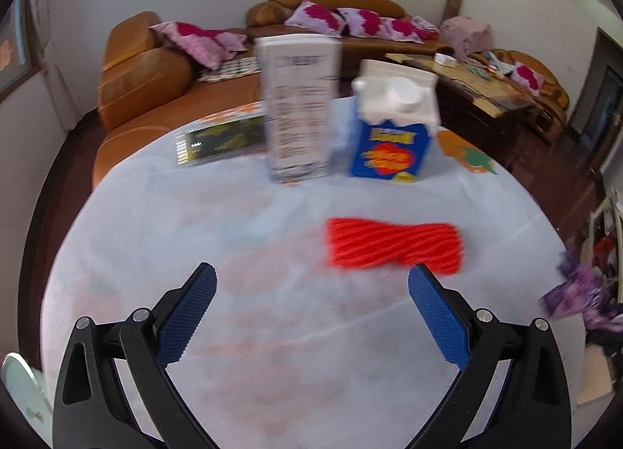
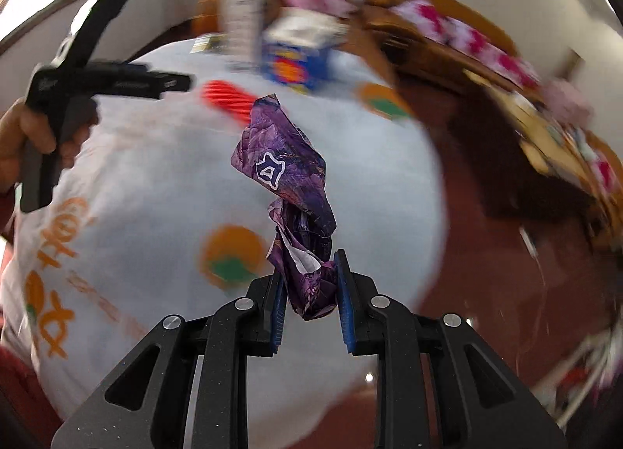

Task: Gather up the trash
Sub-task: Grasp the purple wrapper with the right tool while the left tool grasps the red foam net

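Much of both views is smeared by motion: the print on the tall white carton [image 1: 298,108] cannot be read, and the label of the blue carton [image 1: 393,129] is seen only as yellow and red blotches. A flat foil packet [image 1: 220,139] behind the tall carton is partly hidden by it. In the left wrist view the purple wrapper [image 1: 576,293] is cut down to a blurred patch at the far right edge.

The left gripper [image 1: 311,285] is held with its blue pads spread wide, and nothing is touched or held between them. It hangs over the white table cover [image 1: 155,215]; in the right wrist view it is seen at the upper left, gripped by a hand [image 2: 27,141].

The right gripper [image 2: 309,273] is pinched on the wrapper [image 2: 290,176], the lower end of which is squeezed between the pads (the rest sticks up past the fingertips). The wrapper is crumpled, glossy purple with a white emblem, and is held above the table's right part. A red ridged wrapper [image 1: 395,244] lies flat on the cover, near the left gripper's right finger.
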{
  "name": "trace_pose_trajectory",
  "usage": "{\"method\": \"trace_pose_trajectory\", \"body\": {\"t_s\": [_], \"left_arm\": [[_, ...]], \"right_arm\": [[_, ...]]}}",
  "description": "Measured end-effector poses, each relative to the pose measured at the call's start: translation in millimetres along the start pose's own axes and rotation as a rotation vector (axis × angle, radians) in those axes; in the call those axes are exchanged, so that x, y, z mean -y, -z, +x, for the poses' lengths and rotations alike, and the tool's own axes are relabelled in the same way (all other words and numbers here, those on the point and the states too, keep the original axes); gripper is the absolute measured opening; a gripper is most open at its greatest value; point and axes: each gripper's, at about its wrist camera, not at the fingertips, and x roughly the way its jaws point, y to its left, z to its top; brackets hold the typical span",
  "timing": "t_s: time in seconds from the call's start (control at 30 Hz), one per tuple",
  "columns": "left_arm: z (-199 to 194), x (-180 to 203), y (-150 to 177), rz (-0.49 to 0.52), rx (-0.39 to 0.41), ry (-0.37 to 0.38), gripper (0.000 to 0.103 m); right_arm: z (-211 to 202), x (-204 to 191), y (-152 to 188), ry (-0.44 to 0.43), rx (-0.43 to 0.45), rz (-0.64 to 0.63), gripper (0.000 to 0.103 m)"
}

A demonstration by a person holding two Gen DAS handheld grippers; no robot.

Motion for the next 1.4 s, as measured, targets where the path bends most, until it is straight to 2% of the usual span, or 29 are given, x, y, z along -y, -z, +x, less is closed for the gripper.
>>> {"method": "trace_pose_trajectory", "body": {"t_s": [0.13,0.2,0.27,0.37,0.4,0.47,0.5,0.53,0.6,0.67,0.9,1.07,1.4], "left_arm": [[25,36,-11,0.021,-0.008,0.047,0.097],[35,53,-15,0.042,-0.019,0.083,0.097],[52,66,-17,0.051,-0.043,0.066,0.097],[74,74,-18,0.080,-0.058,-0.044,0.094],[78,75,-18,0.096,-0.060,-0.080,0.085],[76,77,-17,0.120,-0.039,-0.096,0.061],[75,76,-18,0.138,-0.029,-0.112,0.042],[74,72,-18,0.147,-0.023,-0.121,0.029],[68,58,-20,0.107,-0.016,-0.092,0.021],[58,46,-18,0.073,-0.018,-0.064,0.021],[15,18,9,0.087,-0.032,-0.111,0.021],[-29,-10,38,0.084,-0.012,-0.111,0.021],[-99,-64,89,0.022,0.005,-0.165,0.021]], "right_arm": [[-15,49,25,0.106,-0.006,0.146,0.024],[-16,68,33,0.124,-0.003,0.215,0.024],[-12,81,37,0.132,0.009,0.266,0.024],[-6,87,36,0.123,0.008,0.297,0.024],[-4,88,33,0.115,0.009,0.298,0.024],[-3,81,27,0.107,0.022,0.278,0.024],[-3,80,24,0.100,0.030,0.275,0.024],[-2,79,22,0.090,0.036,0.276,0.024],[-1,77,16,0.073,0.047,0.276,0.024],[1,69,7,0.074,0.065,0.256,0.024],[0,49,-7,0.063,0.084,0.227,0.024],[-3,26,-15,0.054,0.090,0.178,0.024],[-2,-43,-32,-0.003,0.097,0.073,0.024]]}}
